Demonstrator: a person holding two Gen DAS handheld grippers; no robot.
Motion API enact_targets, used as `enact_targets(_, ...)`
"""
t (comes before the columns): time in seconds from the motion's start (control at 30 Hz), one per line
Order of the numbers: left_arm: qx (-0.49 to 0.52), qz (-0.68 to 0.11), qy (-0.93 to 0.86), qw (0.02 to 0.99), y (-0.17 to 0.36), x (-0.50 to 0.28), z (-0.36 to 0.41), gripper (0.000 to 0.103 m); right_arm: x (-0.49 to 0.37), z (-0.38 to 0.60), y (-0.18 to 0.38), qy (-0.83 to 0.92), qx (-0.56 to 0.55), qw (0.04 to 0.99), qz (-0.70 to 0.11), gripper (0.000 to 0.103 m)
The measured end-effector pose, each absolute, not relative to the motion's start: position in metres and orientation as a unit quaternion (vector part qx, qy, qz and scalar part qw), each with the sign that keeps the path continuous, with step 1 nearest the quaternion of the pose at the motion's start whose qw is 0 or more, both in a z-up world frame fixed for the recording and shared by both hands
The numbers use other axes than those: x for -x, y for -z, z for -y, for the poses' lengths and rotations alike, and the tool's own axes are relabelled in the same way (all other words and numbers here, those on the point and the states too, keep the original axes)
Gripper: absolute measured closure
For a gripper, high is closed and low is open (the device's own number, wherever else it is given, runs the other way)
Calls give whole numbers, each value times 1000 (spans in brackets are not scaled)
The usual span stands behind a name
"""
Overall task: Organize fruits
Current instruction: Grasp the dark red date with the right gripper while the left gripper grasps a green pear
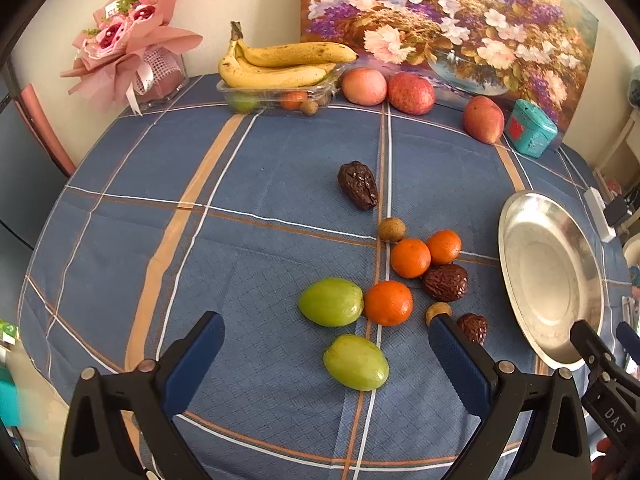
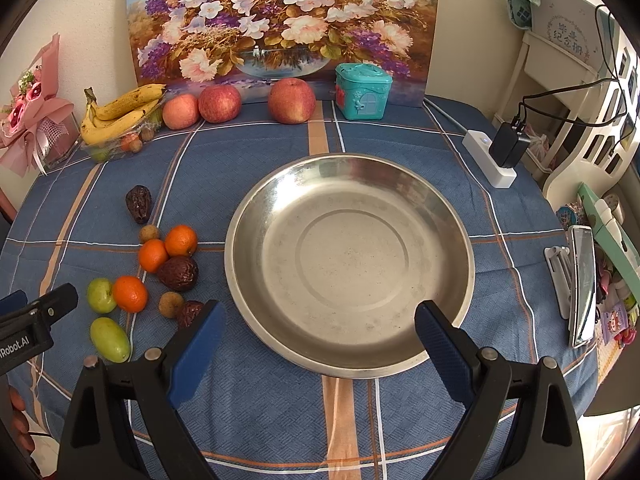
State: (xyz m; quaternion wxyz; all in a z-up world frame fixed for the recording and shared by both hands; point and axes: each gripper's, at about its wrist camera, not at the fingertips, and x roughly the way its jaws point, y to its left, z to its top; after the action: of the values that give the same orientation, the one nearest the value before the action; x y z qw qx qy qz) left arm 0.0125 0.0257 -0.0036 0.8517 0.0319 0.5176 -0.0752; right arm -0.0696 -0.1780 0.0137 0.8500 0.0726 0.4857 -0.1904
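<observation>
My left gripper [image 1: 326, 330] is open and empty above the blue checked cloth, its fingers either side of a green fruit [image 1: 356, 362]. Beyond it lie a second green fruit [image 1: 331, 302], three tangerines [image 1: 388, 303], dark dried dates [image 1: 445, 282] and small brown longans [image 1: 391, 229]. One more date [image 1: 358, 185] lies farther back. The metal plate [image 1: 552, 280] sits to the right. My right gripper [image 2: 320, 320] is open and empty over the near rim of the empty plate [image 2: 350, 264]. The loose fruit pile [image 2: 176, 272] lies left of the plate.
At the back stand a tray of bananas [image 1: 280, 64], three apples [image 1: 410, 94], a teal box [image 1: 530, 128], a flower painting [image 2: 280, 20] and a pink bouquet [image 1: 128, 44]. A white power strip with a plug [image 2: 496, 152] and a phone stand [image 2: 576, 288] lie right of the plate.
</observation>
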Motion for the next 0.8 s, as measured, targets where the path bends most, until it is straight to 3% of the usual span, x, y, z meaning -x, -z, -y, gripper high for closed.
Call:
enact_targets(0.33,24,-497,56,866,5,-21,-44,0,61,163,-9,115,-115,862,-480,8)
enact_targets(0.8,40,-538,67,839,23,-31,-42,0,40,128,10,31,-140,842,-520,10)
